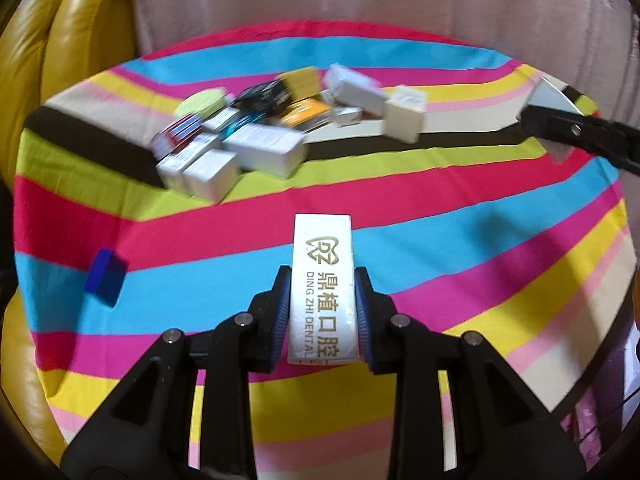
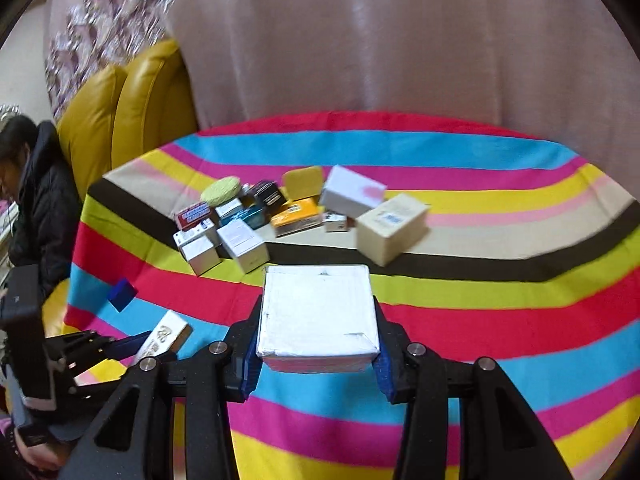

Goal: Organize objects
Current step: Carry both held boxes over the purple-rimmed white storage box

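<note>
A matt woven cloth in bright stripes (image 1: 460, 208) covers the desk, smooth with soft folds. The tall white cardboard box with gold lettering (image 1: 322, 288) has a slightly glossy printed face. The black plastic left tongs (image 1: 322, 312) look matt, with ribbed blue rubbery pads (image 1: 283, 312) and small shiny metal pins. In the right wrist view, the square white paper-wrapped box (image 2: 318, 312) looks dull, scuffed, with clear tape at one corner. At upper left, the mustard-yellow leather cushion (image 2: 132, 120) shines. Behind, the pale pink curtain (image 2: 400, 40) has a faint satin sheen.
</note>
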